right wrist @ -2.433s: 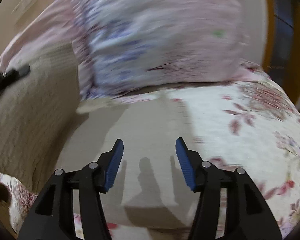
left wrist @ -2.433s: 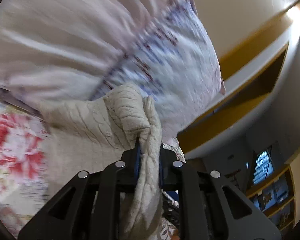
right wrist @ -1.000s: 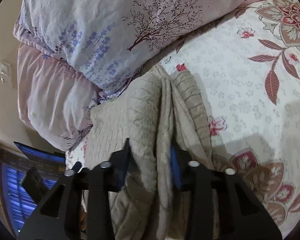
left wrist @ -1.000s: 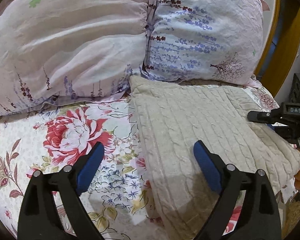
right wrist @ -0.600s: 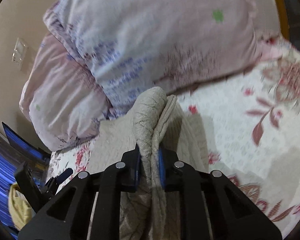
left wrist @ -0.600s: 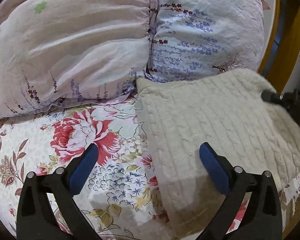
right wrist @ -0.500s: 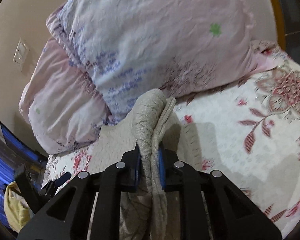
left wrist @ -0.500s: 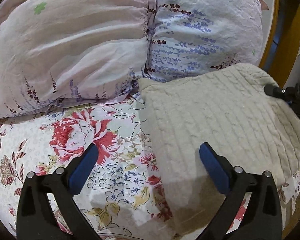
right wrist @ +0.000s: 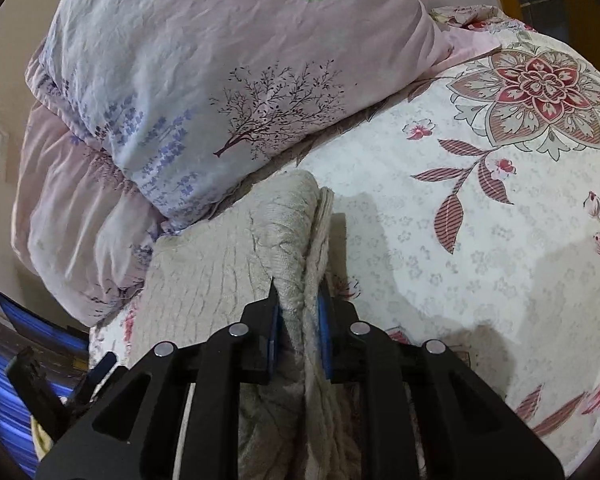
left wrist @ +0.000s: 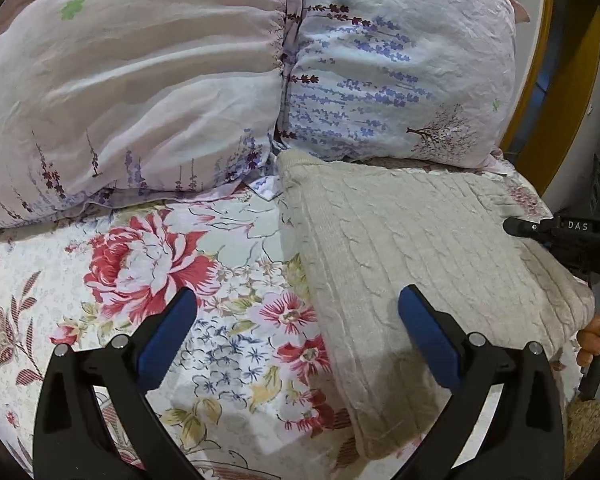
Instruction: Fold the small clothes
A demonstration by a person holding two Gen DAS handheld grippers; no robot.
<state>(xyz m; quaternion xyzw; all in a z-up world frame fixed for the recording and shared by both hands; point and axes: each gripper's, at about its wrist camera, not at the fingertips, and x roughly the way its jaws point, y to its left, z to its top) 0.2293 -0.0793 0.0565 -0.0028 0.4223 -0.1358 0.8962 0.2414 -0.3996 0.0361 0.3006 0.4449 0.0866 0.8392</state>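
A beige cable-knit sweater (left wrist: 412, 248) lies folded on the floral bedsheet (left wrist: 148, 264), against the pillows. My left gripper (left wrist: 298, 320) is open and empty, hovering over the sweater's left edge. My right gripper (right wrist: 298, 316) is shut on a bunched fold of the sweater (right wrist: 236, 264) at its right edge; it also shows at the right of the left wrist view (left wrist: 556, 232). The sweater lies low on the bed.
Two lavender-print pillows (left wrist: 148, 80) (left wrist: 388, 64) stand behind the sweater. A yellow wooden frame (left wrist: 556, 80) is at the far right. Bedsheet (right wrist: 500, 200) spreads to the right of the sweater. A person's fingers (left wrist: 596, 336) show at the right edge.
My left gripper let go of the sweater and opened. My right gripper closed on the sweater's right edge, lifted it, and has now lowered it flat onto the bed.
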